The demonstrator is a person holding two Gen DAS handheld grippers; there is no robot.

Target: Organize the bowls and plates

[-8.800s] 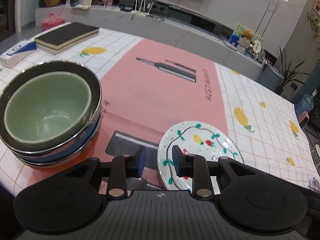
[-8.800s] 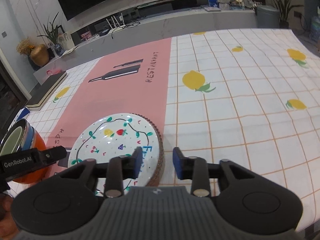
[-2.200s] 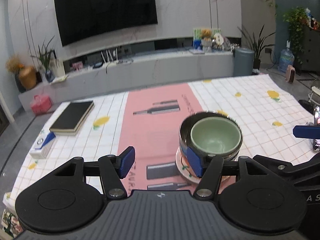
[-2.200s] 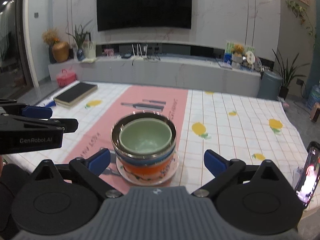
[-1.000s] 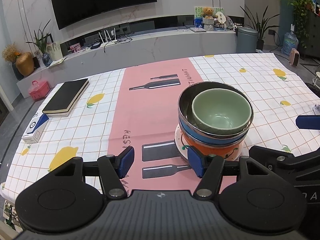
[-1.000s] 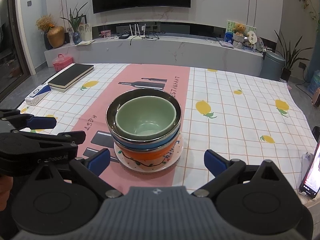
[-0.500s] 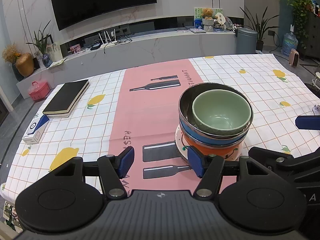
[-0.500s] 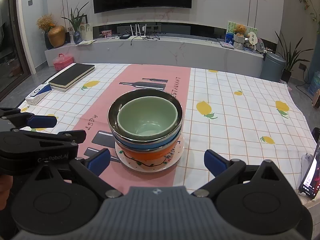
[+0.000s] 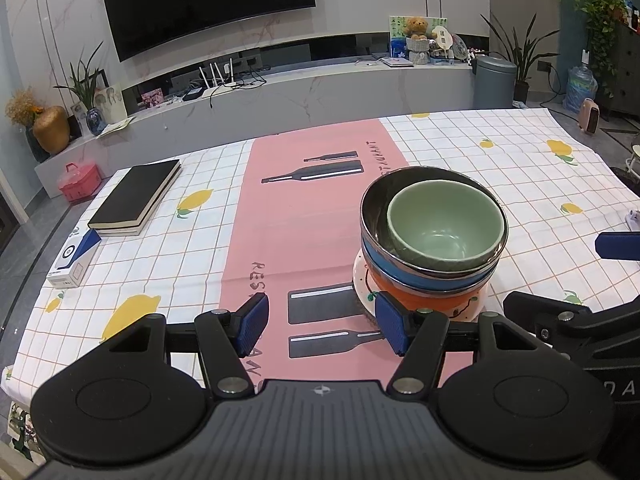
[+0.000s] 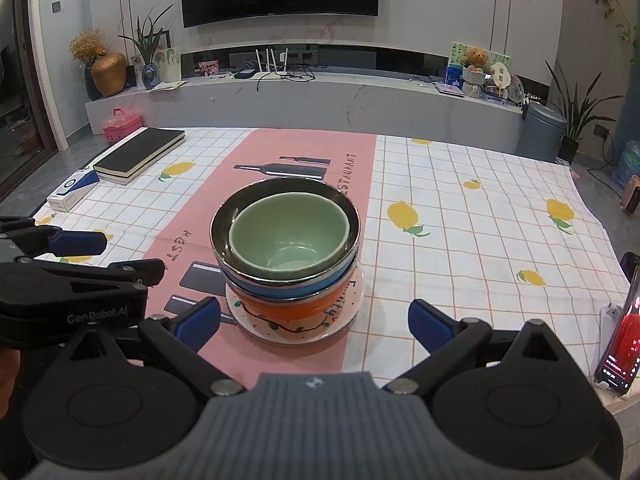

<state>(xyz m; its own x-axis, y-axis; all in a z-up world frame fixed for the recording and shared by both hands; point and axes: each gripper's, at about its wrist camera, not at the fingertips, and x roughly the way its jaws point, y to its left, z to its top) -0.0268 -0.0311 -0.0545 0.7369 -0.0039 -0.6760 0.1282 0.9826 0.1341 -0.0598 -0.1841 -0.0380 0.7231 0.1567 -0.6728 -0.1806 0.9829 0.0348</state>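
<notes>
Lemon-print tablecloth (image 10: 480,216) with pink centre strip. On the strip: painted plate (image 10: 256,326) bearing nested orange bowl (image 10: 296,308), blue bowl (image 10: 280,286), metal bowl (image 10: 222,216), green bowl (image 10: 288,236). Near the plate: left gripper (image 9: 320,322) and right gripper (image 10: 314,318), jaws spread, holding nothing.

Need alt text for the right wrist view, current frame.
A stack of nested bowls, pale green ceramic bowl on top, then a shiny metal bowl, a blue bowl and an orange bowl, sits on a white painted plate on the pink runner. The right tool is open before it, empty; the left tool is at the left edge.
</notes>
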